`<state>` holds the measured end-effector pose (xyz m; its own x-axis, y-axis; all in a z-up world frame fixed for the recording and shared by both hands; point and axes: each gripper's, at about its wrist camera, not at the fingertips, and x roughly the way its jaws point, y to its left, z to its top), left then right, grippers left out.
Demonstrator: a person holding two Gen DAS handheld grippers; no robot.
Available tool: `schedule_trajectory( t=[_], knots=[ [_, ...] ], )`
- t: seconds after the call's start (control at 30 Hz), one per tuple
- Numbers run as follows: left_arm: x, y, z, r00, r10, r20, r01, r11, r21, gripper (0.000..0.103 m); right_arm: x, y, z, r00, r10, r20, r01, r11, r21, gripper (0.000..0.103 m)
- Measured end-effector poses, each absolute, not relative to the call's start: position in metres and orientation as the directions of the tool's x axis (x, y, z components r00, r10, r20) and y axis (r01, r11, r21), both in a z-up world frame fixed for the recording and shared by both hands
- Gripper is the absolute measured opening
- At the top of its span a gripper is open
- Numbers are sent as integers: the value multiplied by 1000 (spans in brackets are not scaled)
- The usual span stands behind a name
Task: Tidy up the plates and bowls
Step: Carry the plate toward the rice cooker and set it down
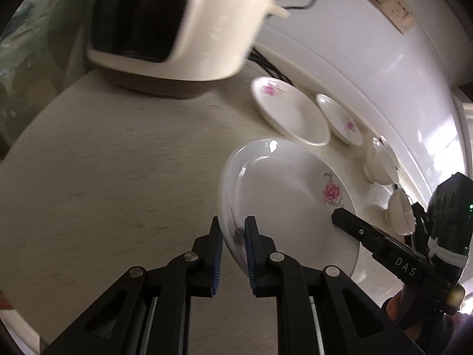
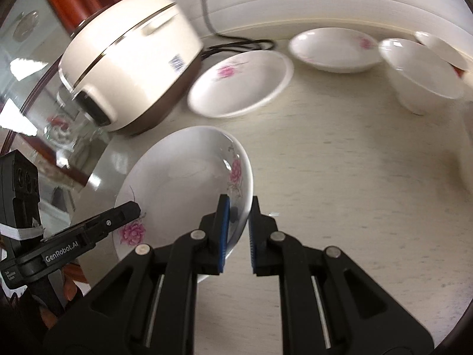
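A white plate with pink flowers (image 1: 283, 195) is held tilted above the table by both grippers. My left gripper (image 1: 232, 227) is shut on its near-left rim. My right gripper (image 2: 238, 210) is shut on the opposite rim of the same plate (image 2: 183, 183). Each gripper shows in the other's view: the right one (image 1: 340, 216) and the left one (image 2: 130, 208). Two more flowered plates (image 2: 239, 84) (image 2: 334, 48) lie flat by the wall. Two white bowls (image 2: 419, 71) (image 2: 443, 48) stand to their right.
A cream rice cooker (image 2: 127, 59) stands at the table's back left, its black cord (image 2: 236, 44) trailing behind the plates. A glass panel (image 2: 29, 88) borders the left side. The white wall (image 1: 369, 59) runs close behind the dishes. The pale tabletop (image 2: 340, 192) spreads in front.
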<state>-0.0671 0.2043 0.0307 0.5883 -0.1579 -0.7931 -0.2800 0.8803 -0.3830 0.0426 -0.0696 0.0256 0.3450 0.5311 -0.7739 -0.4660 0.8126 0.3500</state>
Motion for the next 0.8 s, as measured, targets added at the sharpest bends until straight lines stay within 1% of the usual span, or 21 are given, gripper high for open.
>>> schedule_trajectory(
  t=[0.4, 0.8],
  knots=[
    [-115, 271, 23, 585, -58, -809, -425, 828, -366, 16, 17, 16, 21, 241, 578, -779, -604, 718, 346, 15],
    [-136, 305, 17, 565, -7, -825, -487, 804, -341, 17, 3, 64, 11, 176, 579, -796, -671, 663, 334, 17]
  ],
)
